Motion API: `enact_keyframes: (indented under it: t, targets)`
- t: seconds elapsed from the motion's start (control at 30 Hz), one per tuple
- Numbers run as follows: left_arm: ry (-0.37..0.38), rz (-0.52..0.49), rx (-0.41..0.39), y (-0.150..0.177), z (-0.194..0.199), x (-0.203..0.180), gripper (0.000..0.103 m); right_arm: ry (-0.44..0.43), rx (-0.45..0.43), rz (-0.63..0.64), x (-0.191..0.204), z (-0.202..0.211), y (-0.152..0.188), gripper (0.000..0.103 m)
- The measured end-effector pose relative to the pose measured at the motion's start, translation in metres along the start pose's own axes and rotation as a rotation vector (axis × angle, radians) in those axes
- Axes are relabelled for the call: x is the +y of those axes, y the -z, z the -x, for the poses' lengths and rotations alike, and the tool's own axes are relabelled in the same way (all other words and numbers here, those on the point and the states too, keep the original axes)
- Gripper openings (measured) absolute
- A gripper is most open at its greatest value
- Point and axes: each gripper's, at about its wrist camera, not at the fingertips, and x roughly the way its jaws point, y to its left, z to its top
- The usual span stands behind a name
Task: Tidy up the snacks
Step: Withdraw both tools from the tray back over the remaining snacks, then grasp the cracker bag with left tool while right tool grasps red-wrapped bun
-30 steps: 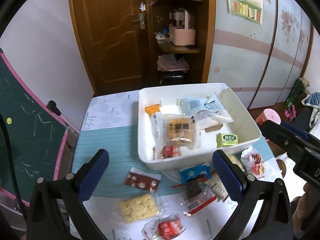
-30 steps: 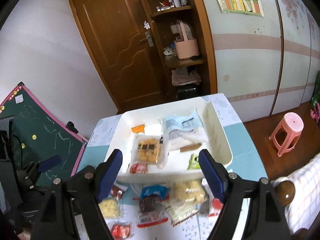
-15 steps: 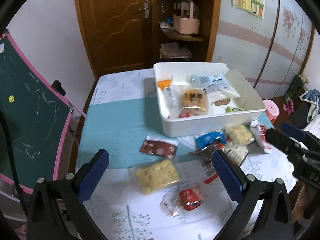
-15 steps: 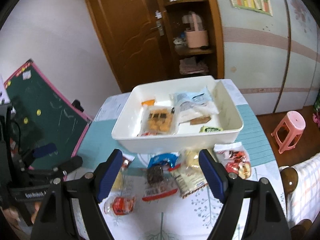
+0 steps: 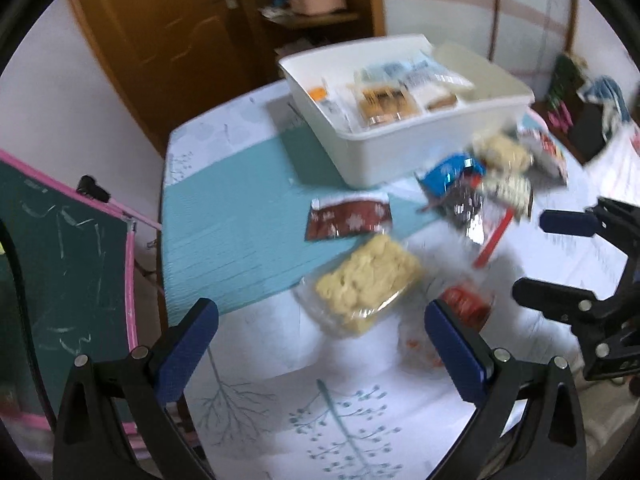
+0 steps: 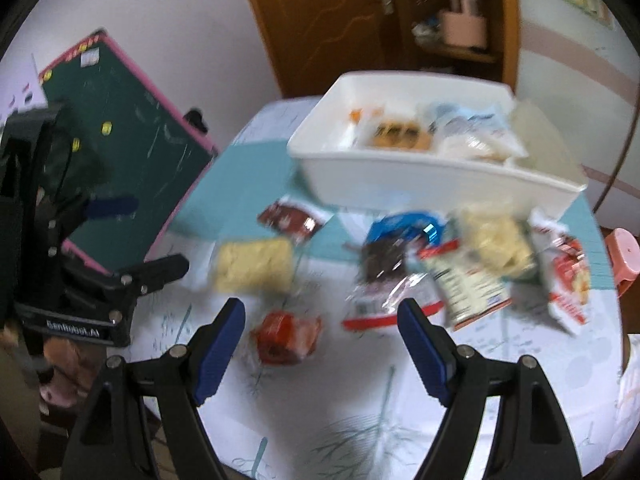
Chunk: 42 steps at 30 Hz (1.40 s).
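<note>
Where blur spreads (packets), labels unreadable.

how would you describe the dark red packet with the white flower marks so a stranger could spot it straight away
Start at the white bin on the table. The dark red packet lies flat on the teal mat just before the bin's near corner, with a pale yellow noodle pack right in front of it. It is the only maroon wrapper with white flower-like marks, apart from the jumbled pile.

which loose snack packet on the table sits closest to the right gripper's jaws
The small red packet, lying alone right between the open jaws of the right gripper. The yellow noodle pack and the dark chocolate-coloured packet lie farther off, toward the white bin.
</note>
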Motion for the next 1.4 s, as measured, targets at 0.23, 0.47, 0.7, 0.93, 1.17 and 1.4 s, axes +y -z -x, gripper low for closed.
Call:
enact_keyframes:
  t: [0.23,0.47,0.7,0.93,1.17,1.4]
  targets:
    - [0.076,-0.114,0.071,0.002,-0.029,0.007,0.103,-0.024,0.121,0.05,0.019,-0.043,0.011,0.079]
    - [0.145,-0.196,0.127,-0.009,-0.058,0.0,0.103,-0.047,0.206,0.053,0.022,-0.069,0.015,0.078]
    - [0.147,-0.265,0.217,-0.026,-0.1,-0.016,0.103,-0.037,0.202,0.081,0.018,-0.069,0.016,0.063]
    - [0.178,-0.282,0.302,-0.033,-0.127,-0.024,0.092,-0.043,0.187,0.076,0.003,-0.063,0.02,0.062]
    - [0.214,-0.192,0.307,-0.041,-0.121,-0.025,0.06,-0.05,0.176,0.091,0.0,-0.061,0.022,0.063]
    - [0.175,-0.054,0.274,-0.033,-0.102,-0.029,0.057,-0.059,0.164,0.091,0.003,-0.061,0.022,0.059]
